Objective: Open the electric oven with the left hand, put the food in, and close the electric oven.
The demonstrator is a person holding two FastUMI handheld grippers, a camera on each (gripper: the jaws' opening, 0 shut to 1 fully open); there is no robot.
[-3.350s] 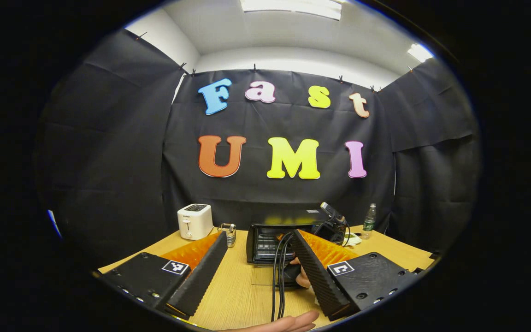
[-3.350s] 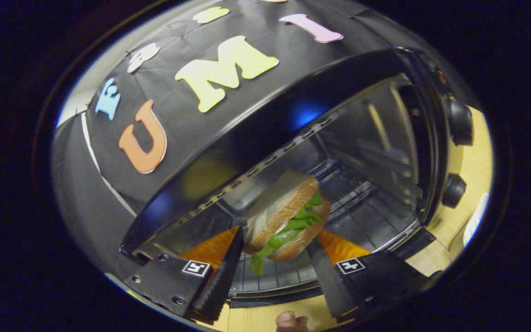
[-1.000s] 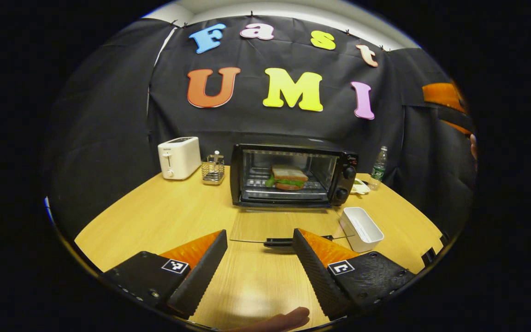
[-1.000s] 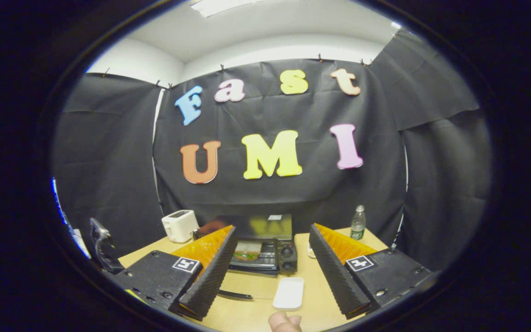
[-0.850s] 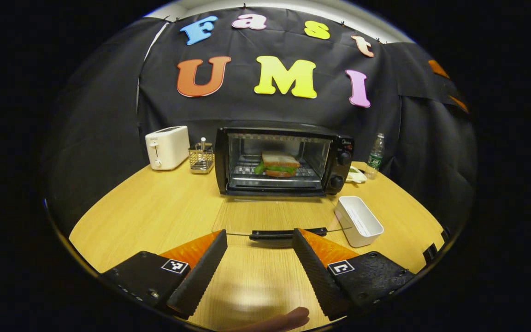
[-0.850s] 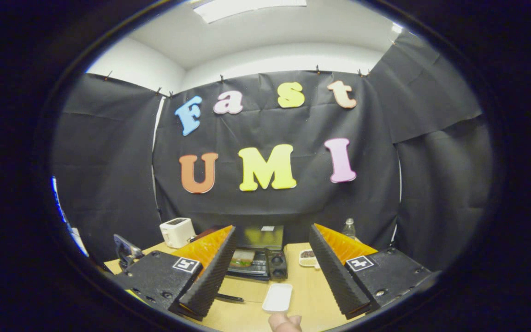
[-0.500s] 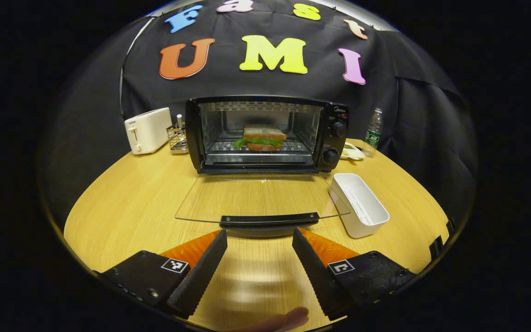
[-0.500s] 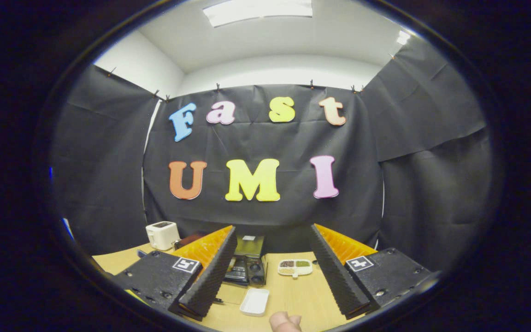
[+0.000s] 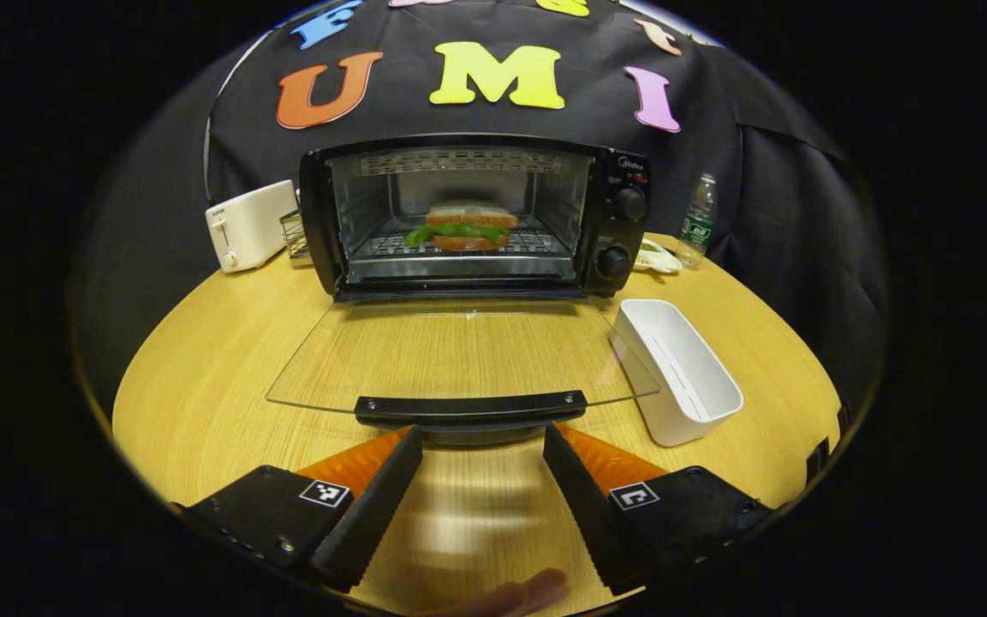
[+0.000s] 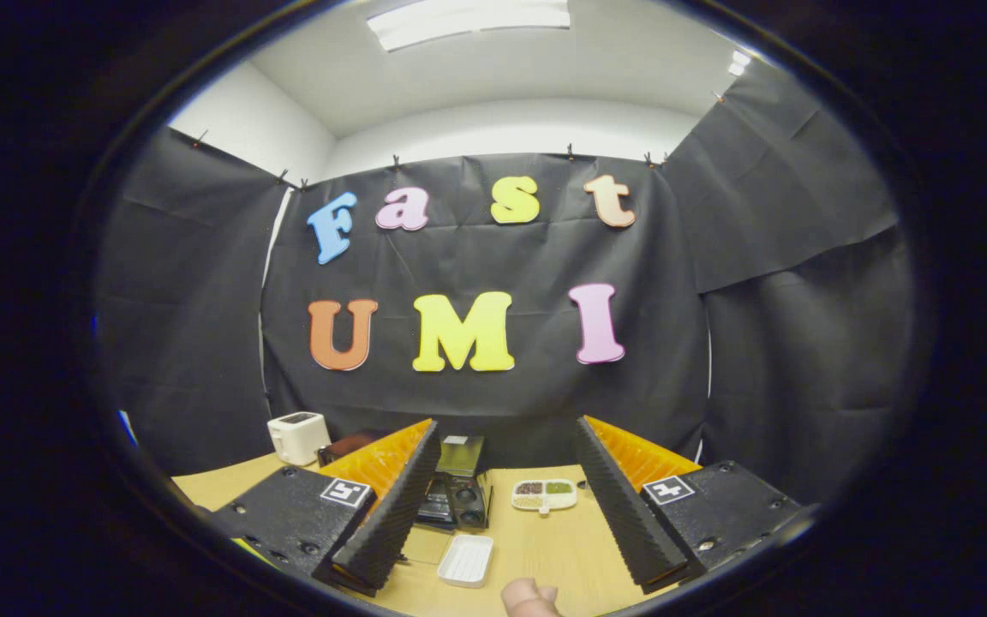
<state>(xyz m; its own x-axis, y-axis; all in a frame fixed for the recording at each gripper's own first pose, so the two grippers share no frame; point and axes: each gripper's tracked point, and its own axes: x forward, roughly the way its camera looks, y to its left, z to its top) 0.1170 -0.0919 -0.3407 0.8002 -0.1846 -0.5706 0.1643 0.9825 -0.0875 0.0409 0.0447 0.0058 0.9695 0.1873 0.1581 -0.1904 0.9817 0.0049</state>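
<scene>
While the electric oven (image 9: 468,214) stands with its glass door (image 9: 459,356) folded down, the left gripper view shows the sandwich (image 9: 459,227) on its rack; the left gripper (image 9: 481,454), fingers spread and empty, sits just before the door handle (image 9: 469,407). From the right gripper view, the right gripper (image 10: 502,480) hangs spread, empty, well back from the oven (image 10: 459,493).

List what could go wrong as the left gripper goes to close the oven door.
1. The left gripper is open, its fingers just short of the door handle; a lift that catches the glass door rather than the handle could slip.
2. The white tray lies right beside the door's right edge and could get knocked.
3. The sandwich sits on the rack; a hard slam might jolt it.
</scene>
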